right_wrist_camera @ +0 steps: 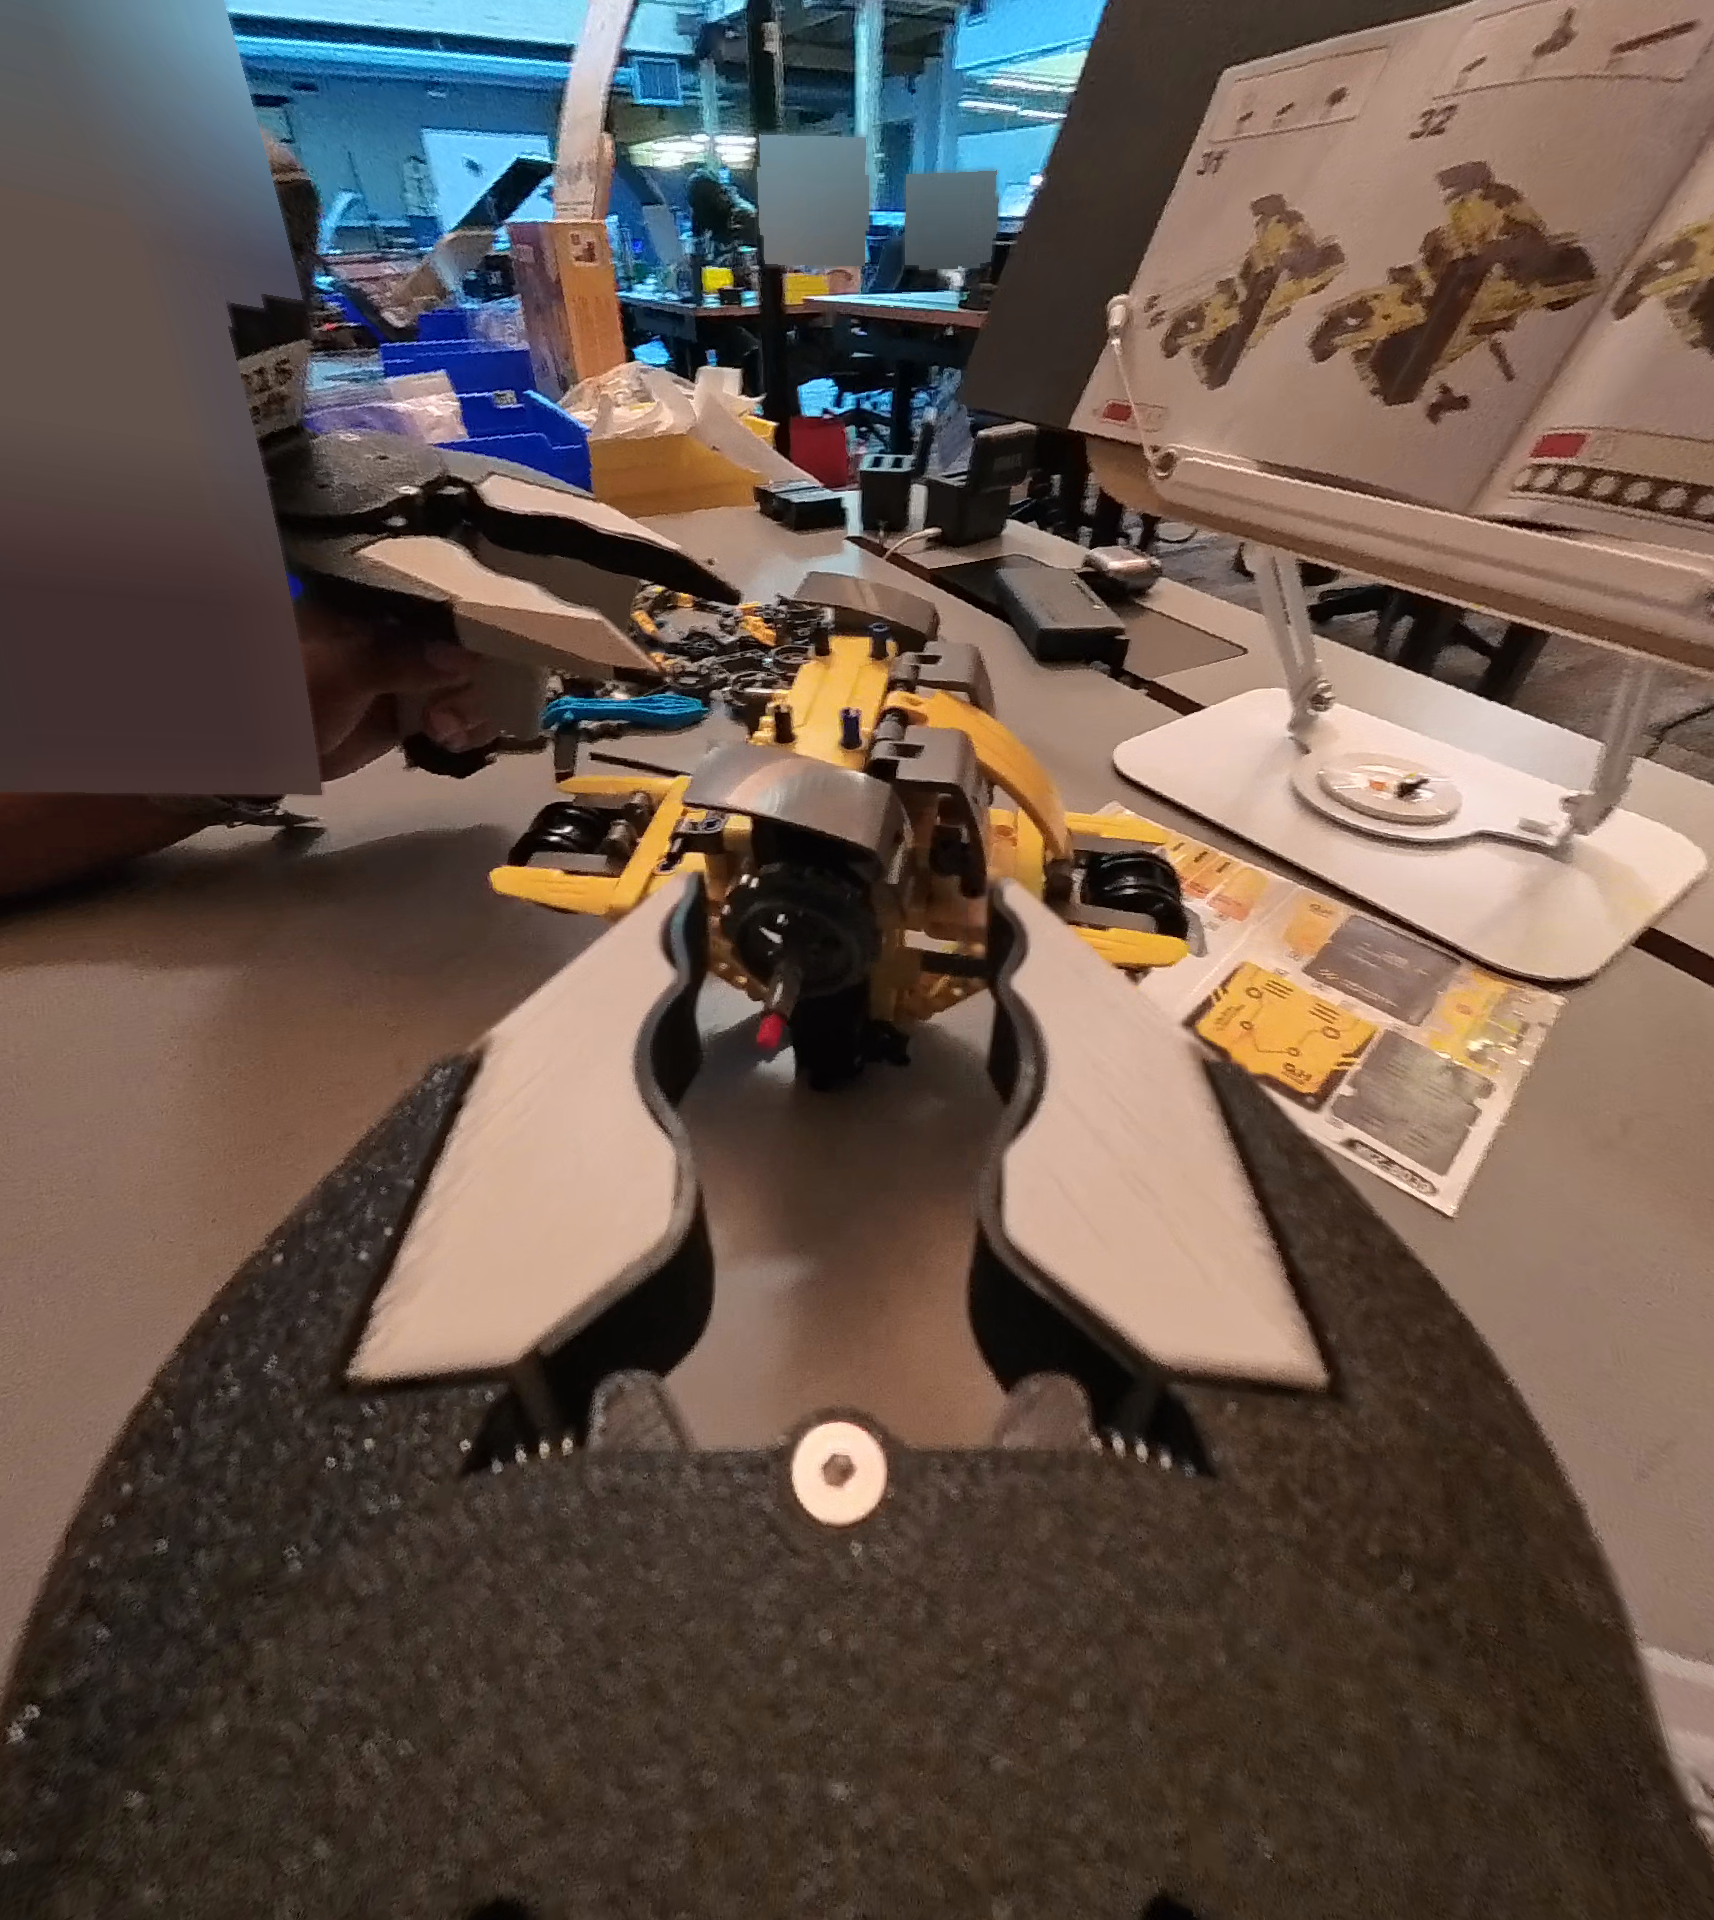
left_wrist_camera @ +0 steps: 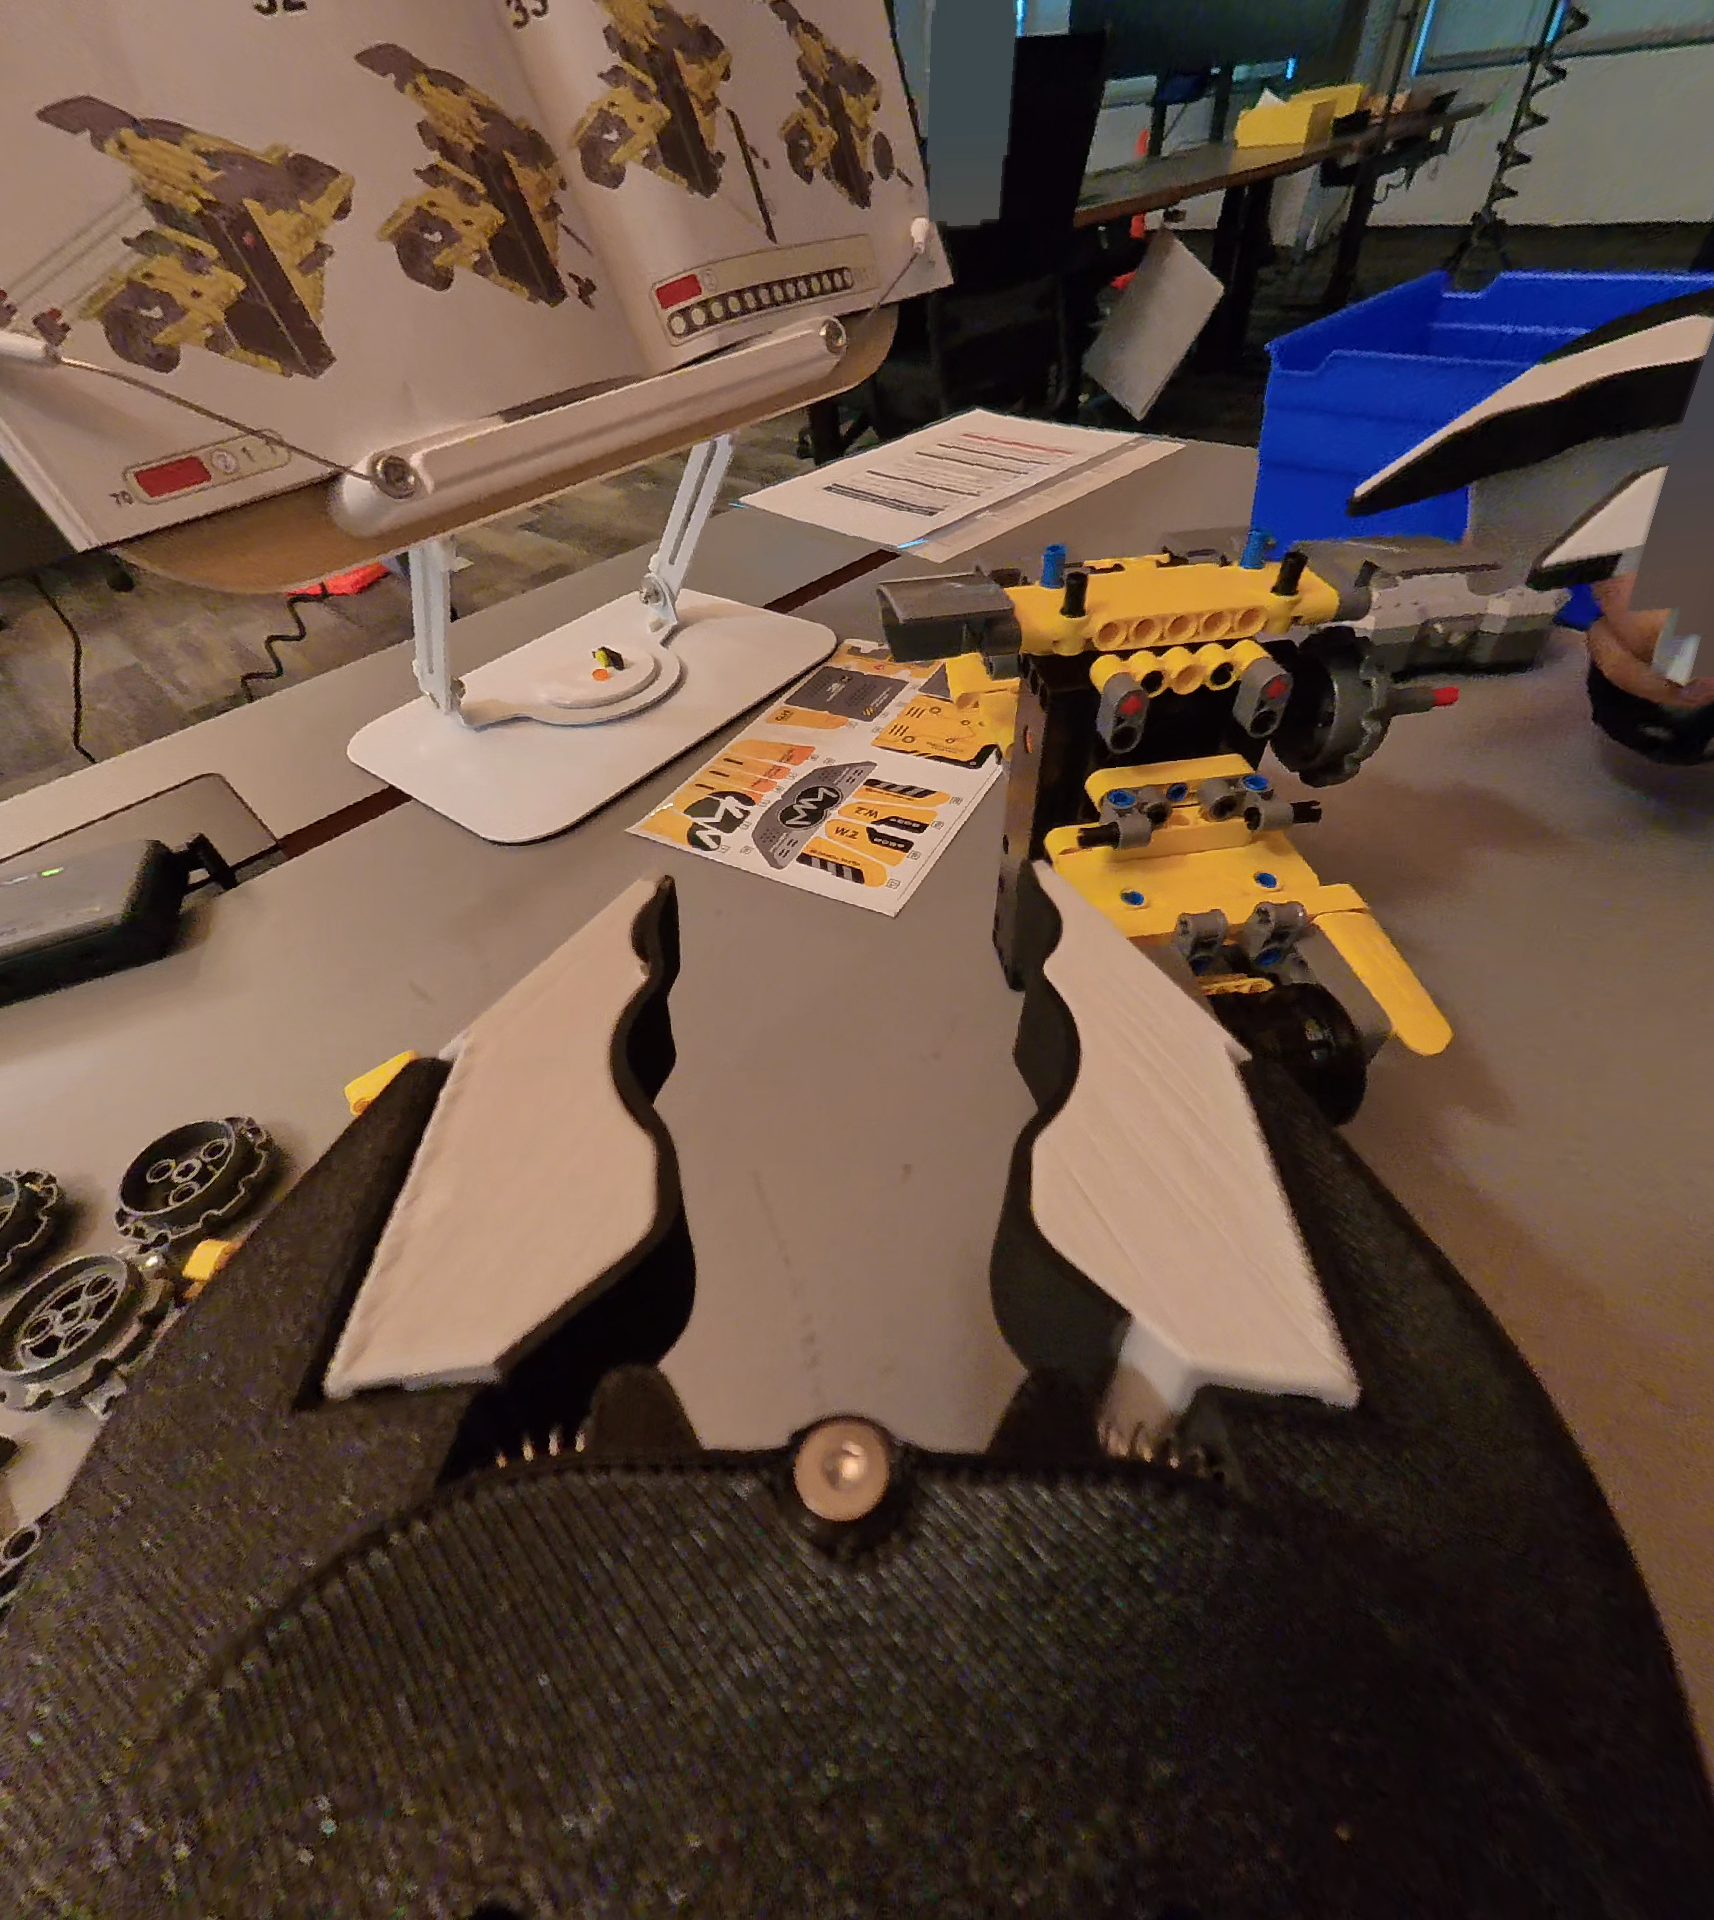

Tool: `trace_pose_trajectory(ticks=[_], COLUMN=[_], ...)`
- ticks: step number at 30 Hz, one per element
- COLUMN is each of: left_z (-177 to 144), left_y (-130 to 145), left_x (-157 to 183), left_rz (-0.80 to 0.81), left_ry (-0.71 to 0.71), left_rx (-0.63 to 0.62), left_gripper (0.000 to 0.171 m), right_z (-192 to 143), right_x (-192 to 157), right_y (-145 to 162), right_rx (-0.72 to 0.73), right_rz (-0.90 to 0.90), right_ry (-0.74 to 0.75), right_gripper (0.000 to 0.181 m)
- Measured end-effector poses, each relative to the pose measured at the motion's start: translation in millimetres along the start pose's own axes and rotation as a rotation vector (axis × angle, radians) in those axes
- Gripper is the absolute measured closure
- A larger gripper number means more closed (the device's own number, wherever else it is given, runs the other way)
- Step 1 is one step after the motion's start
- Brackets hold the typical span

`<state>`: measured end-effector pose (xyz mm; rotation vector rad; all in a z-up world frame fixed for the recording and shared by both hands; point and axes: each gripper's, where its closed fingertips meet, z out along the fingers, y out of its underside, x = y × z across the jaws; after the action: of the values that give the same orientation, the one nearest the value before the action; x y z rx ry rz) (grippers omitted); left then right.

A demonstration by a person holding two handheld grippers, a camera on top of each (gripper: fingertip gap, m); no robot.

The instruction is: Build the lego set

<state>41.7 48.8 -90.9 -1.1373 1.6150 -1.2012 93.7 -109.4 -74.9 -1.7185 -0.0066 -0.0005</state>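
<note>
Left hand-held gripper: nearest the lens, fingers spread wide, nothing between them, bare table showing in the gap. Its right finger tip sits just beside the model, at 1 o'clock; contact cannot be told.

Right hand-held gripper: fingers apart, framing the model's black hub and red-tipped axle at 12 o'clock; tips beside the hub, apparently not clamped.

Model: yellow-and-black brick vehicle, standing on the table between both grippers, axle end turned toward the right one, which suits an approach along the axle.

Sticker sheet: flat, touching or just beside the model, toward the book stand.

Book stand: white base at 11 o'clock in the left view, holding the open instruction book tilted toward the builder, presumably for reading.

Loose wheels: 9 o'clock, by the near table edge, clear of the work spot.

Blue bin: 2 o'clock, behind the model.

Open room: bare table in front of the model; stand and sheet crowd the far side.
</note>
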Motion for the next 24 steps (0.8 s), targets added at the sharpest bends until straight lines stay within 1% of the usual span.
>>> trace_pose_trajectory(ticks=[3,7,10,13,16,24], left_z=[1.4,7.1,12.3,15.0,14.9,19.8], left_y=[4.1,15.8,29.0,36.2,35.9,43.0], left_x=[-3.1,-5.9,-7.6,-10.1,-11.8,-10.3], left_rz=[-0.012,-0.045,-0.070,-0.087,-0.122,-0.120], left_ry=[-0.003,-0.002,0.007,0.016,0.032,0.037], left_rx=[-0.008,-0.046,-0.104,-0.121,-0.118,-0.170], left_gripper=[0.111,0.110,0.110,0.110,0.110,0.108], right_z=[-1.0,-4.7,-6.3,-5.1,-1.2,1.8], right_x=[6.5,16.2,28.0,38.2,40.4,40.4], right_y=[1.7,4.0,9.8,21.1,29.9,35.5], right_rx=[-0.003,0.026,0.034,0.004,-0.027,-0.061], right_rz=[0.029,0.190,0.251,0.245,0.243,0.237], right_ry=[0.023,-0.011,-0.001,0.038,0.045,0.052], right_gripper=[0.128,0.127,0.123,0.124,0.124,0.125])
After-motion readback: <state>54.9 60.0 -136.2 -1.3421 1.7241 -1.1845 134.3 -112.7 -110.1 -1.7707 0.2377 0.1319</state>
